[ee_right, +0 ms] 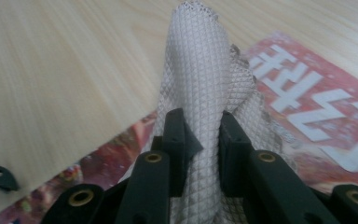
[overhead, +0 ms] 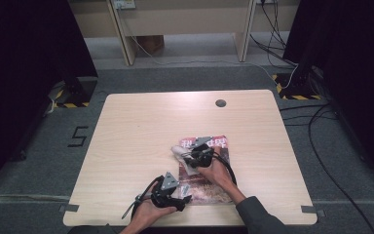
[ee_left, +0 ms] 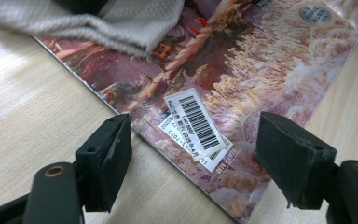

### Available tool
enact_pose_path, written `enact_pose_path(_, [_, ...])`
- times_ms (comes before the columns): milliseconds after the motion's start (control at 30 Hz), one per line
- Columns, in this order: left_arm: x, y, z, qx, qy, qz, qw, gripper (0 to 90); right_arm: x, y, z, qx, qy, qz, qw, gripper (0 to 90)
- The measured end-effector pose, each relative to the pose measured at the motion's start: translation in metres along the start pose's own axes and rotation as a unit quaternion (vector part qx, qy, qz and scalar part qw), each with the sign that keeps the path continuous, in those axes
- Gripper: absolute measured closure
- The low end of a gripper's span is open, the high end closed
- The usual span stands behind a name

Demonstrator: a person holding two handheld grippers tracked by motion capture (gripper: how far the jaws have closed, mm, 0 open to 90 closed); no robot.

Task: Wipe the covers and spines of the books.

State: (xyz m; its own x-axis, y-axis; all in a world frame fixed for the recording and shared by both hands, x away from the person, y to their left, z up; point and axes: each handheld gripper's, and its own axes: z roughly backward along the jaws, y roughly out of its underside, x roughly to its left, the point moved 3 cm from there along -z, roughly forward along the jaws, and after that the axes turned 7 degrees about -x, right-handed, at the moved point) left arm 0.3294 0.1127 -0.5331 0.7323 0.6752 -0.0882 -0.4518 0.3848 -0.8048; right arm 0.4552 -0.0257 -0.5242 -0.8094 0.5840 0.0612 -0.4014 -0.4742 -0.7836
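High view: magazine flat on the table, near the front edge, right of centre. Right gripper sits over its upper half with the grey cloth; left gripper at its lower left corner.

Left gripper view: jaws spread wide, nothing pinched, straddling the magazine's barcode label. Cloth lies on the cover above.

Right gripper view: jaws pinching a fold of the cloth, bunched upright over the magazine.

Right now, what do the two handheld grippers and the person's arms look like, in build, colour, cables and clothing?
Both are black. The left gripper has two chunky black block-shaped pads on arms with brass-coloured rivets. The right gripper has the same black arms and brass rivets. In the high view each carries a grey three-cornered plate and trails a black cable. The right forearm wears a dark grey sleeve.
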Motion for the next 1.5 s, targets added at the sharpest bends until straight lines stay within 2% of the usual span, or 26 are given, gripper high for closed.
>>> enact_pose_path(133, [0.000, 0.000, 0.000, 0.000, 0.000, 0.001, 1.0000, 26.0, -0.012, 0.004, 0.006, -0.001, 0.016, -0.015, 0.9998, 76.8])
enact_pose_path(267, [0.000, 0.000, 0.000, 0.000, 0.000, -0.001, 1.0000, 26.0, -0.007, 0.004, 0.007, 0.001, 0.020, -0.012, 0.9997, 76.8])
enact_pose_path(433, [0.000, 0.000, 0.000, 0.000, -0.002, -0.003, 1.0000, 25.8, 0.012, 0.004, 0.004, 0.004, -0.011, 0.003, 0.9999, 76.8])
enact_pose_path(500, [0.000, 0.000, 0.000, 0.000, 0.000, 0.001, 1.0000, 25.7, 0.017, 0.003, 0.003, 0.007, -0.013, 0.008, 0.9999, 76.9])
enact_pose_path(667, [0.000, 0.000, 0.000, 0.000, 0.000, -0.001, 1.0000, 25.7, 0.015, 0.004, 0.003, 0.004, -0.020, 0.004, 0.9998, 76.7])
enact_pose_path(867, [0.000, 0.000, 0.000, 0.000, -0.001, -0.002, 1.0000, 25.5, -0.006, 0.007, 0.011, 0.005, 0.006, -0.012, 0.9999, 76.9])
enact_pose_path(1033, [0.000, 0.000, 0.000, 0.000, 0.000, -0.003, 1.0000, 25.6, -0.028, 0.015, 0.024, 0.003, 0.042, -0.026, 0.9988, 76.8])
enact_pose_path(1200, [0.000, 0.000, 0.000, 0.001, -0.002, -0.008, 1.0000, 25.7, -0.045, 0.026, 0.042, 0.006, 0.067, -0.049, 0.9966, 76.8])
enact_pose_path(1233, [0.000, 0.000, 0.000, 0.000, -0.001, -0.003, 1.0000, 25.6, -0.049, 0.028, 0.045, 0.006, 0.073, -0.054, 0.9958, 76.8])
enact_pose_path(1367, [0.000, 0.000, 0.000, 0.000, -0.002, -0.007, 1.0000, 25.8, -0.064, 0.035, 0.057, 0.006, 0.100, -0.064, 0.9929, 76.8])
enact_pose_path(1500, [-0.001, 0.000, 0.000, 0.000, -0.001, -0.007, 1.0000, 25.8, -0.074, 0.040, 0.065, 0.003, 0.113, -0.078, 0.9906, 76.8])
